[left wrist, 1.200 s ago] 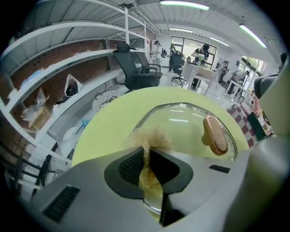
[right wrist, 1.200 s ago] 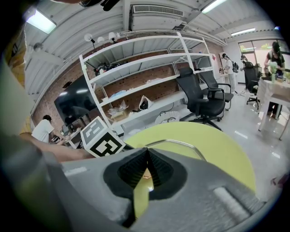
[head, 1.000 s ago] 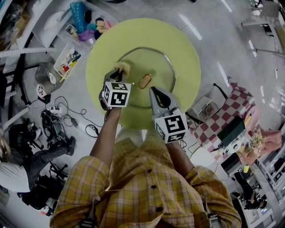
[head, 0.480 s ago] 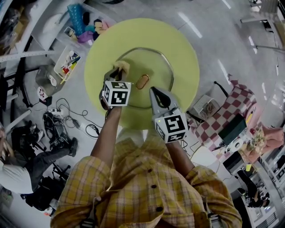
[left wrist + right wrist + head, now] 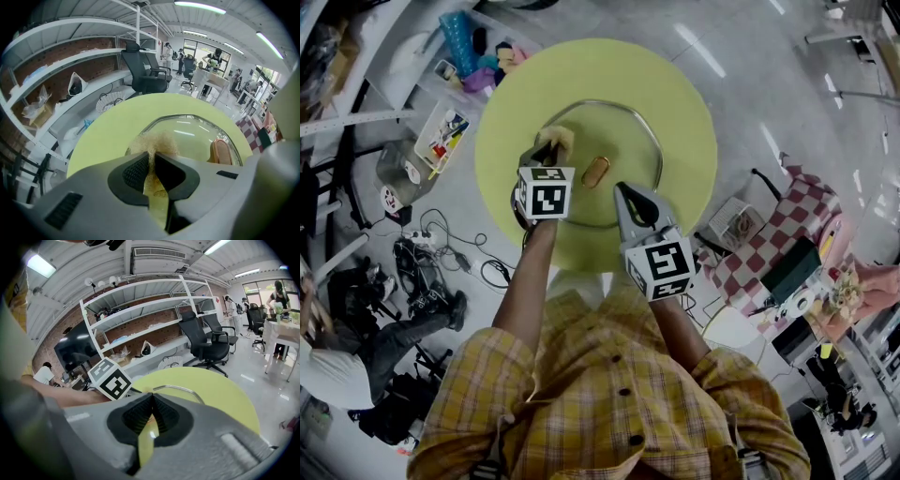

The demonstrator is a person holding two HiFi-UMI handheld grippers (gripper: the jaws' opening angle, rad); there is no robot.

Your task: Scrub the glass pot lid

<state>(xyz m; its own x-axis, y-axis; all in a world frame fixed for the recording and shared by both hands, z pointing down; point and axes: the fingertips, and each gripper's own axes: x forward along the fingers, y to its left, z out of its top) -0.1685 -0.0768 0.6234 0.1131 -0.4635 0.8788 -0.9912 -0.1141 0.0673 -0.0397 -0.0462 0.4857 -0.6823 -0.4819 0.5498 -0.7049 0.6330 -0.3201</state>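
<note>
One clear, metal-rimmed glass pot lid; one tan scrubber pinched in left hand-held gripper; right hand-held gripper pressed together, empty

Round yellow-green table stands mid-floor. Red-and-white checkered seat sits near its right side. Tangled cables lie on the floor at left. Black office chair stands beside white shelving.

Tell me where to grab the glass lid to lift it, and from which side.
Take the tan handle at the centre of the lid, coming down from above. The lid lies flat on the round table, so its rim probably offers little to pinch, while the handle stands up. Close across its narrow width. The right gripper, shut and empty, is free.
</note>
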